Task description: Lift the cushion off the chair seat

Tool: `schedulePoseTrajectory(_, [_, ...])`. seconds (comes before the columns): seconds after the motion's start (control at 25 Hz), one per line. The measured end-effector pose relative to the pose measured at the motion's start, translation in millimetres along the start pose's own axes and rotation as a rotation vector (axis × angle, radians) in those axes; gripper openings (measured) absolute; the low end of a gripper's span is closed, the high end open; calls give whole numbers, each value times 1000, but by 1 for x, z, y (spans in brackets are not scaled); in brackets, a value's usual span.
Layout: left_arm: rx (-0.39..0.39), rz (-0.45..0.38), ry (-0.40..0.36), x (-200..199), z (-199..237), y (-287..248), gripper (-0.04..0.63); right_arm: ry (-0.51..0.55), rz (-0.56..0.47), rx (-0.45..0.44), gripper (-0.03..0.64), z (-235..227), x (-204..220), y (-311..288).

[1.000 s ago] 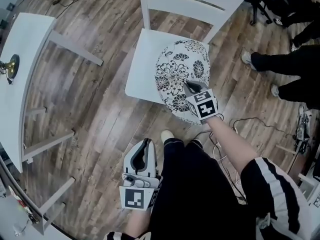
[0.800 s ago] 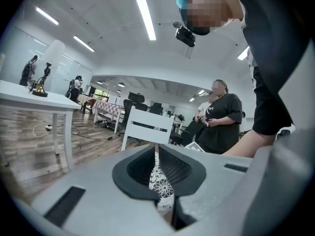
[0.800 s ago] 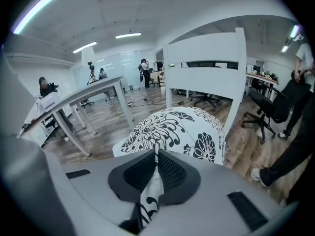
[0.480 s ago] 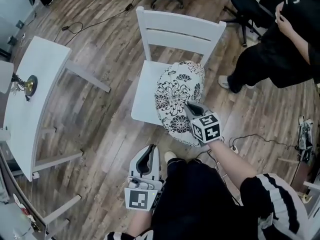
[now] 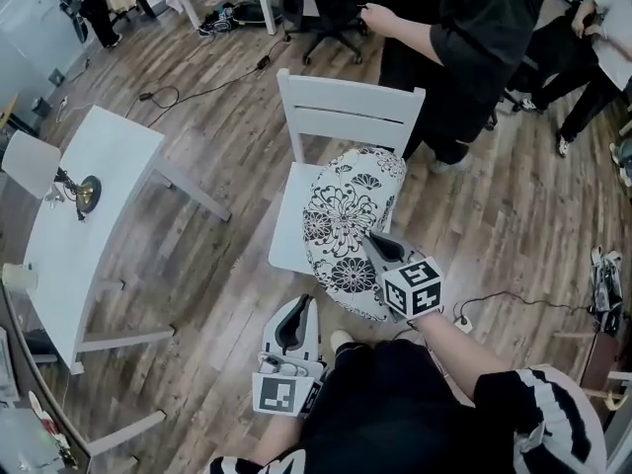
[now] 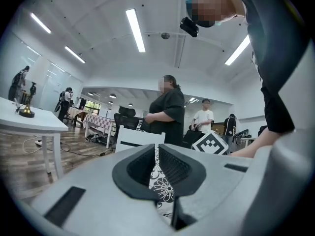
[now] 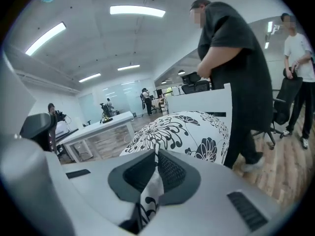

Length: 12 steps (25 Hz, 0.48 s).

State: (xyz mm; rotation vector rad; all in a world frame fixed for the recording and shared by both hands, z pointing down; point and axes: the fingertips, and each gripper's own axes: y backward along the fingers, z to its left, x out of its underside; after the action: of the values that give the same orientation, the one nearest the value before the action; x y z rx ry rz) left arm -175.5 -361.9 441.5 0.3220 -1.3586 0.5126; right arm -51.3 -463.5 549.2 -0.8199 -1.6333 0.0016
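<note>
The right gripper [image 5: 375, 242] pinches the near edge of a white cushion with a black floral print [image 5: 344, 227], a fold of the fabric caught between its closed jaws. The cushion hangs tilted over the right half of a white wooden chair [image 5: 348, 117], its far end near the backrest; whether it touches the seat is unclear. The left gripper [image 5: 298, 306], jaws pressed together on nothing, points level near the person's leg, apart from the cushion. A bystander in dark clothes [image 5: 464, 47] stands behind the chair.

White cushion [image 5: 341, 227] printed with black flowers, white chair [image 5: 348, 117] and table [image 5: 84, 233], brown wood-plank floor [image 5: 225, 265].
</note>
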Motion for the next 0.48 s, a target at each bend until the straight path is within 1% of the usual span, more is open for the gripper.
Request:
schedulePoseTrajectory(0.2, [55,-54,-54,-23,-11,2,26,-22,-74,-11,31,23,-25,30])
schedulePoseTrajectory(0.48, [70,-67,-97,-35,-31,2,26,-82,-192,-18,31,38,-50,73])
